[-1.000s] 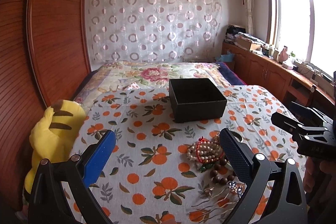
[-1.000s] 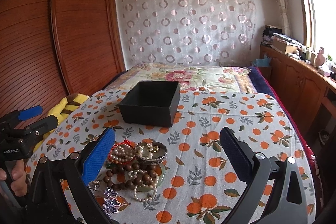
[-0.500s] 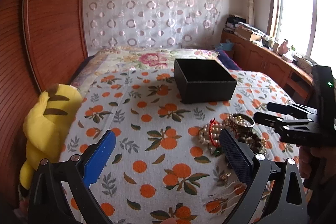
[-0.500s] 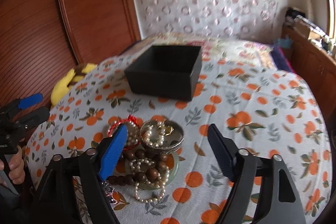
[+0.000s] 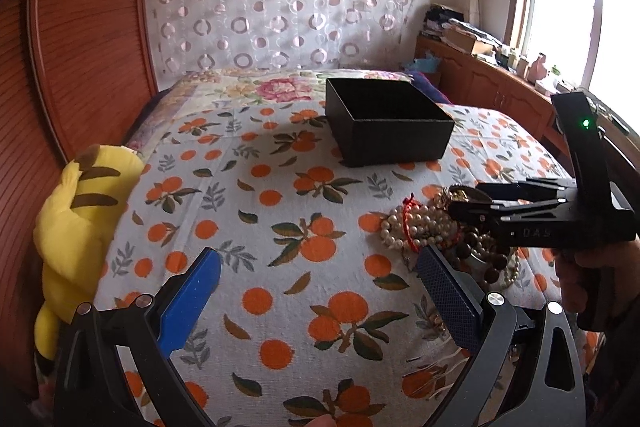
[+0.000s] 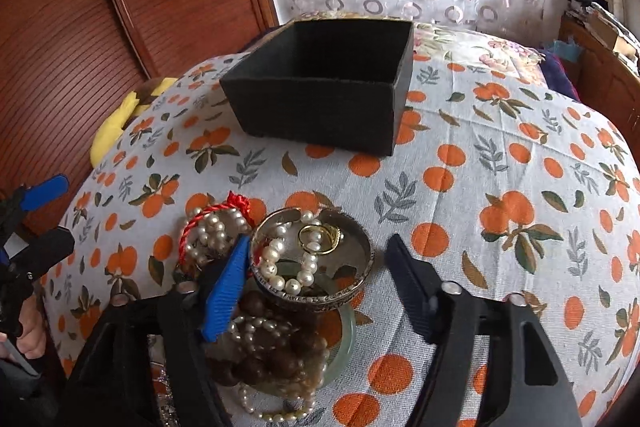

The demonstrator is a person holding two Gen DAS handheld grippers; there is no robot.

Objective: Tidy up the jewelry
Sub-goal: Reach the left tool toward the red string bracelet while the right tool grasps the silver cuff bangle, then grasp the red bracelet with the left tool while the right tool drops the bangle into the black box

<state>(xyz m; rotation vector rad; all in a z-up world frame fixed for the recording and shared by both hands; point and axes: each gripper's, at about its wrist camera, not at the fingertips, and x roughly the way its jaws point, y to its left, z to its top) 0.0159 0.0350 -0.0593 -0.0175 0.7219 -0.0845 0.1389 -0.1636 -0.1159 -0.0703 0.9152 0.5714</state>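
Right tool (image 6: 316, 263) wide, straddling the silver bangle (image 6: 312, 263); close squarely across its rim; left tool (image 5: 316, 281) wide, idle; black box (image 6: 324, 83) at 12 o'clock.

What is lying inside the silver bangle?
Inside the silver bangle lie a white pearl strand and a gold ring. A pale green bangle shows beneath; the pile hides anything lower.

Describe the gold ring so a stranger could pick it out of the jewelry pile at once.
Start at the black box on the orange-print cloth, then come toward the camera to the jewelry pile. There a wide silver bangle sits between the right gripper's open fingers; the gold ring lies inside it, thin yellow metal among white pearls.
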